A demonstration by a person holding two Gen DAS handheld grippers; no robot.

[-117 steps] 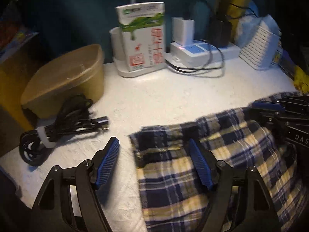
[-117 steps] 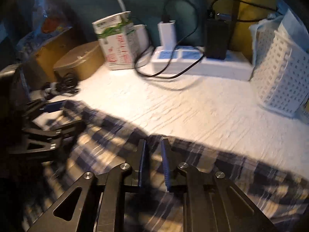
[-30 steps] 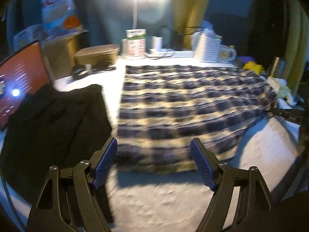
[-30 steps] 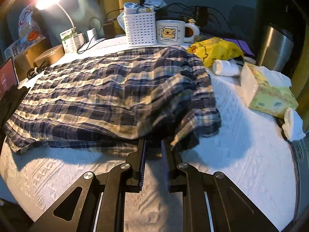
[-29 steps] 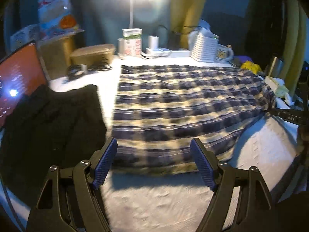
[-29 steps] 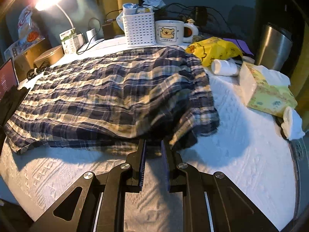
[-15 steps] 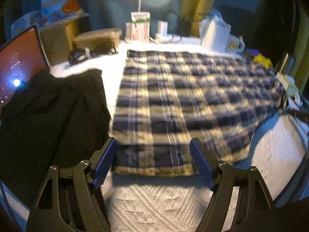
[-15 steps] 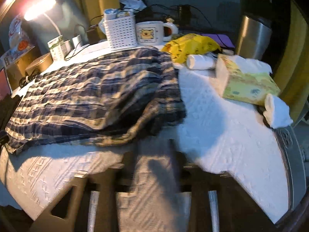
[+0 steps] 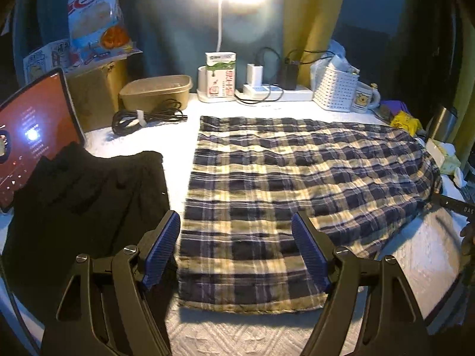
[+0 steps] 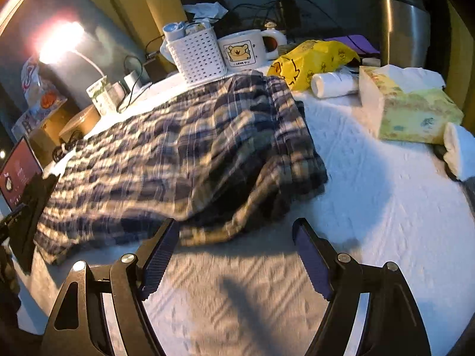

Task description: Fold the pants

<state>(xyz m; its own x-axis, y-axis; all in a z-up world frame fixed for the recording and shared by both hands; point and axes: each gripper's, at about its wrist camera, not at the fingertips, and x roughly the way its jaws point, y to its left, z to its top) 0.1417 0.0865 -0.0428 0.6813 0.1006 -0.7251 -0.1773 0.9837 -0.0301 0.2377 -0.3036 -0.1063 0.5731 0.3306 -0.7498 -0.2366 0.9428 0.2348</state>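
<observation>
Ahead of both pairs of jaws, the plaid pants (image 9: 297, 184) lie spread flat on the white counter (image 10: 371, 207). The left gripper (image 9: 236, 249) hovers released over their near hem, gripping nothing. The right gripper (image 10: 236, 259) is opening its jaws just short of the rumpled end, with only bare counter between them.

Plaid pants (image 9: 297, 184) flat on table
</observation>
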